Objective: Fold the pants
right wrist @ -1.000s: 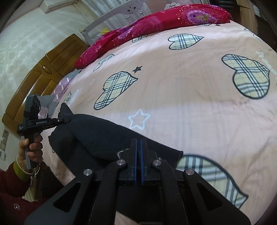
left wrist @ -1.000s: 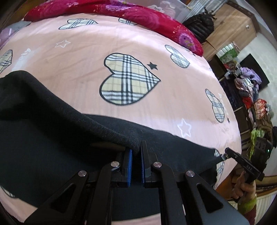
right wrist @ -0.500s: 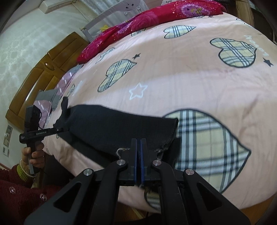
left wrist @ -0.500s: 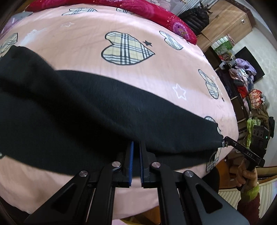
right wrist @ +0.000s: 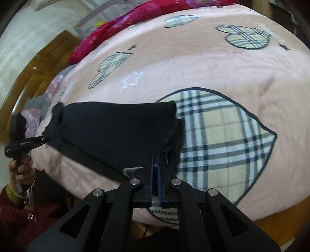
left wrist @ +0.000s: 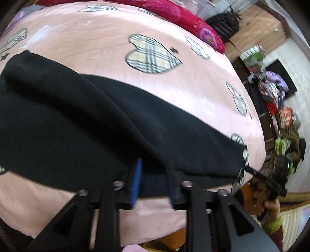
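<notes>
Black pants [left wrist: 81, 124] lie folded lengthwise across the near edge of the pink bed [left wrist: 100, 42]. My left gripper [left wrist: 153, 180] is open, its jaws spread at the pants' near edge with nothing between the pads. My right gripper [right wrist: 155, 174] sits at the pants' hem end [right wrist: 120, 131], its blue pads a narrow slit apart with the fabric edge between them. The right gripper also shows in the left wrist view [left wrist: 265, 180], touching the pants' far corner. The left gripper shows in the right wrist view [right wrist: 25, 144] at the other end.
A red floral quilt [left wrist: 184, 13] lies along the far side of the bed. A wooden headboard [right wrist: 38, 66] stands on the left. Piles of clothes [left wrist: 275, 97] and a wooden wardrobe [left wrist: 257, 25] stand to the right. The bed's front edge is just under both grippers.
My left gripper has opened and let go of the pants. The pants have been drawn toward the near edge of the bed and laid flat. My right gripper has loosened slightly.
</notes>
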A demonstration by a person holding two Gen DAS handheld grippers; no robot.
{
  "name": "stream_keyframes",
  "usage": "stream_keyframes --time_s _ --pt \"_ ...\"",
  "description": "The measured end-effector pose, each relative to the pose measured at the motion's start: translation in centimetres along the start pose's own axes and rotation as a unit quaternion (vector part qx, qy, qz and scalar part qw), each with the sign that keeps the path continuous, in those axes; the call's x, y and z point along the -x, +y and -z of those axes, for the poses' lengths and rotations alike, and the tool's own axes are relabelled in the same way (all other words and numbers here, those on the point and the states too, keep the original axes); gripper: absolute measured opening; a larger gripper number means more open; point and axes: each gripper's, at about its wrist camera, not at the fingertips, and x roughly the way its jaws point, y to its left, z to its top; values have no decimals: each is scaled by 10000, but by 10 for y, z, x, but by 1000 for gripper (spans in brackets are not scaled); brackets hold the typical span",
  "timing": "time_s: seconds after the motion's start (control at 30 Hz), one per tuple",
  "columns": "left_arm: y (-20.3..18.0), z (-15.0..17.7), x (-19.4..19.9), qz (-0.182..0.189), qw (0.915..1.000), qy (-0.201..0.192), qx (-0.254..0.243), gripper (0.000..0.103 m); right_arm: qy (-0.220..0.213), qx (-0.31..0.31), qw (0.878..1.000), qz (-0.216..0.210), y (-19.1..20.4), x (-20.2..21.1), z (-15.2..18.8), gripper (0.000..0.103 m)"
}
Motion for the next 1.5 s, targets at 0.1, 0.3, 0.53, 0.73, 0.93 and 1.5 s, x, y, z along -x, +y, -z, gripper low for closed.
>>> stream_keyframes --time_s 0.1,0.3,0.53,0.73,0.93,1.5 --pt "18 -15 11 -62 9995 -129 281 44 -153 -218 9991 -317 4 10 -1 11" --pt "72 -58 46 -592 9937 -541 786 51 -676 -310 9944 -746 35 23 -5 87" --pt "126 -130 62 -1427 9803 -485 1279 61 -324 594 9894 -1281 127 -22 -38 87" --pt "149 -189 21 -2033 9678 356 1443 61 374 1664 9778 -1218 209 -85 -58 87" --pt "171 -216 -41 -2436 9490 1307 1514 61 669 2503 9606 -1004 265 -129 -59 87" --pt "171 -151 24 -1630 9781 -7 1294 3 604 2802 9536 -922 281 -151 -60 16"
